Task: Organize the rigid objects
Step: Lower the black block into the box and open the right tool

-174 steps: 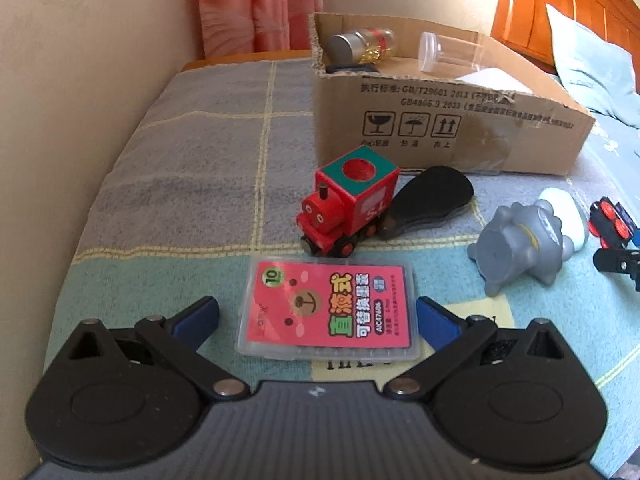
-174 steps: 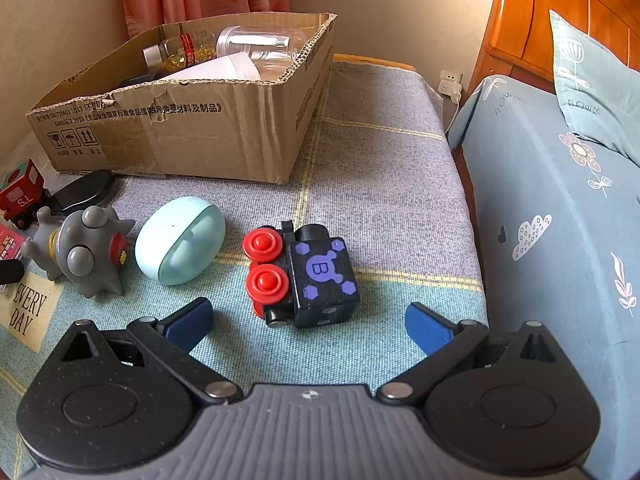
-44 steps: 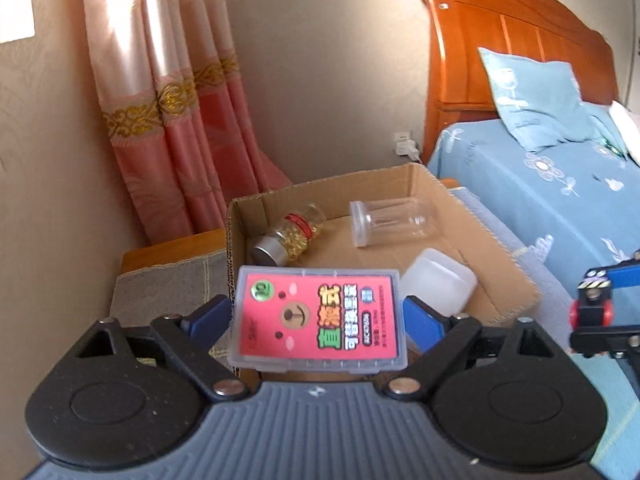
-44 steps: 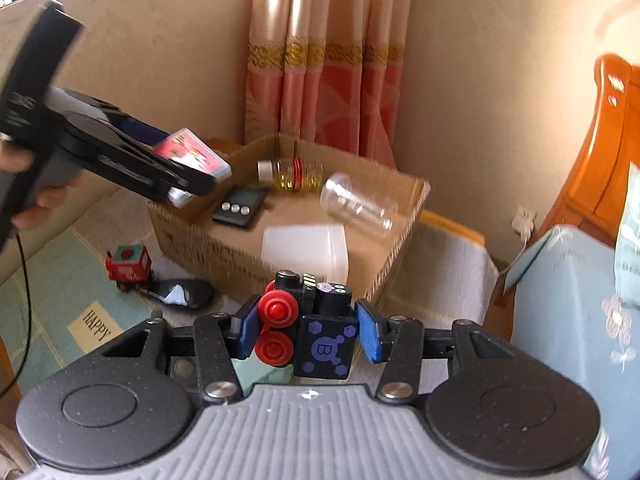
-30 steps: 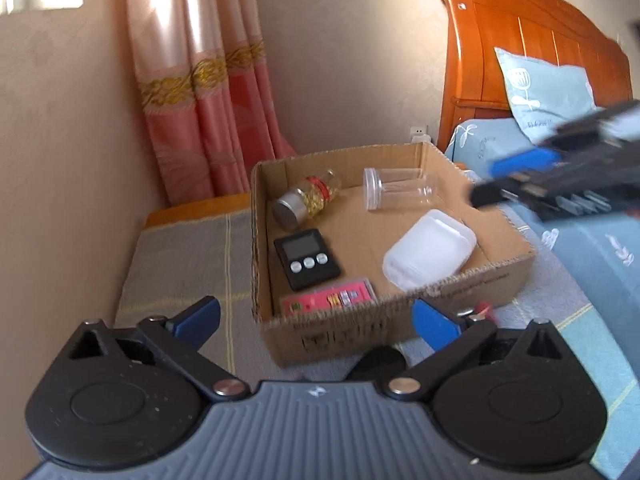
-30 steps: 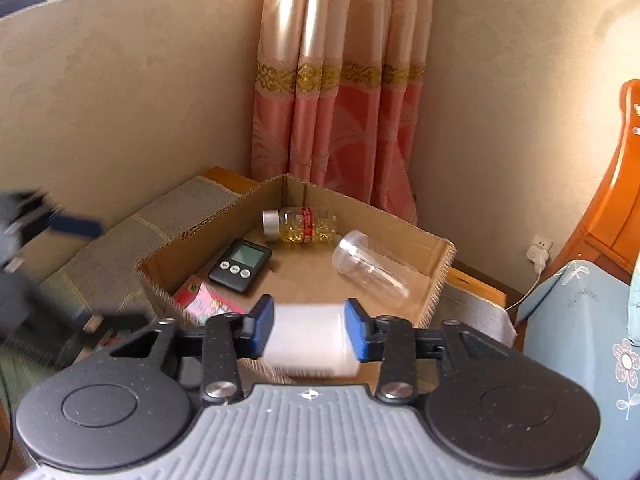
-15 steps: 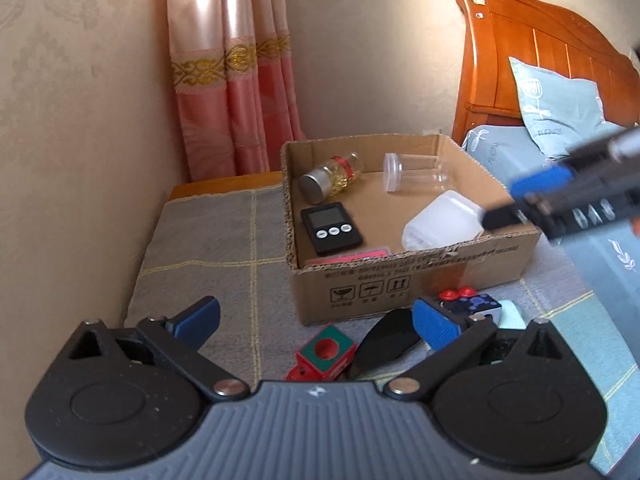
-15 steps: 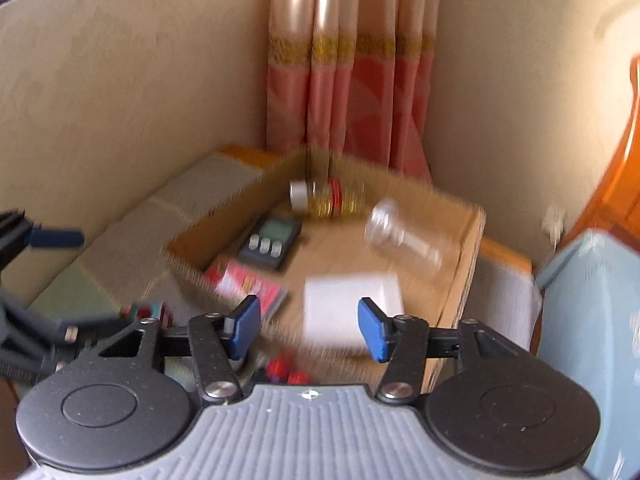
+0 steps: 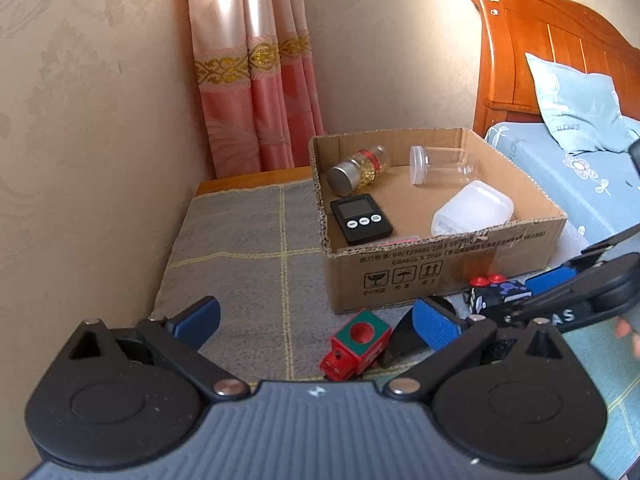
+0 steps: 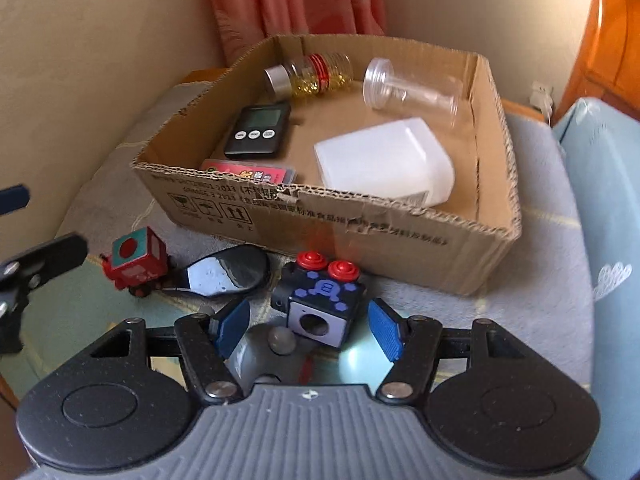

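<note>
Two hand-held tools hover over a blanket-covered bed during a tidy-up of hard odds and ends into a cardboard box [image 10: 400,236]. The right tool [image 10: 308,326] points steeply down with its jaws opening, the blue pads clear of everything; a black toy block with red wheels [image 10: 320,300] sits on the blanket between and just ahead of them, outside the box and close against its near wall. A grey toy figure [image 10: 264,354] lies directly beneath this tool, and a black glossy oval case [image 10: 228,274] rests ahead and to its left, with a red toy train [image 10: 134,262] just beyond that.

The left tool [image 9: 316,320] is spread wide and carries nothing; the red train and the dark case lie just ahead of it, suggesting they are the next candidates for collection.

Ahead of both tools, the box already holds a gold-filled jar [image 10: 312,74], a clear plastic jar [image 10: 412,90] lying on its side, a black digital timer [image 10: 258,128], a white plastic container [image 10: 384,170] and a flat red card case [image 10: 248,172] tucked against the near wall. Laid flat, the items leave room in the middle of the box. Judging from the toys outside it, the sorting is roughly half done.
</note>
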`<state>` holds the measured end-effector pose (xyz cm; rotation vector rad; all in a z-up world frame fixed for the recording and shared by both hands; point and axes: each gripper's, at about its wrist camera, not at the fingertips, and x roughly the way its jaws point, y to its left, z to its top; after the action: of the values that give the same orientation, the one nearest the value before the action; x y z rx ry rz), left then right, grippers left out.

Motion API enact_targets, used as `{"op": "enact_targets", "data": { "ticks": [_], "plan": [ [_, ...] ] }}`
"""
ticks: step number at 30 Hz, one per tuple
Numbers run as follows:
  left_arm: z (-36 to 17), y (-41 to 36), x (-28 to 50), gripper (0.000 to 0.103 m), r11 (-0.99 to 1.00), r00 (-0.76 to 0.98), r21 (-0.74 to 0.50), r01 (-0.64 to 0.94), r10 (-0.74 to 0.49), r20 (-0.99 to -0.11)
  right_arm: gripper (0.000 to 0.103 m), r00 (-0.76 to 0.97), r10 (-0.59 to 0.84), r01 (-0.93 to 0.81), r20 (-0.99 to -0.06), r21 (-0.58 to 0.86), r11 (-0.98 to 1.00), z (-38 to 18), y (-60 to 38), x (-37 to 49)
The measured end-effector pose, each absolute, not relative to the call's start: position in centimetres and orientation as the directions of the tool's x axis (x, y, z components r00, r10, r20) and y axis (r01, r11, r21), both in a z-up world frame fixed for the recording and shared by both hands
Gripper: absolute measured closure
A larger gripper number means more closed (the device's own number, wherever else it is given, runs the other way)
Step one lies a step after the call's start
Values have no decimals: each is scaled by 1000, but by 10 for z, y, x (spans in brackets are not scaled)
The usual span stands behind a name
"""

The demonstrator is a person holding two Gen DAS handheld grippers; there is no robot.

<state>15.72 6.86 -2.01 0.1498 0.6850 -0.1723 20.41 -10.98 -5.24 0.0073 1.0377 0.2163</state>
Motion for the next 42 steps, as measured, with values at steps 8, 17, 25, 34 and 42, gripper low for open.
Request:
{"op": "enact_targets", "data": {
  "ticks": [8,17,25,34,42],
  "plan": [
    [-28,76,162,1,977,748,74,199,-103,-656,33,534,130,-86,-835,100,991,-67,-99,211],
    [-34,80,167,1,977,732,65,205,-108,-673,44,539,91,-75,-838,60,995,-71,-98,212],
    [-37,76,163,1,968,719,78,238,-122,-684,45,558,104,-116,-824,46,992,-54,-98,205],
    [-37,75,161,1,968,715,71,243,-129,-687,45,633,185,-224,-752,51,973,13,-100,196],
    [-36,75,154,1,969,713,79,233,-115,-692,45,658,169,-246,-734,4,969,21,-88,275]
  ]
}}
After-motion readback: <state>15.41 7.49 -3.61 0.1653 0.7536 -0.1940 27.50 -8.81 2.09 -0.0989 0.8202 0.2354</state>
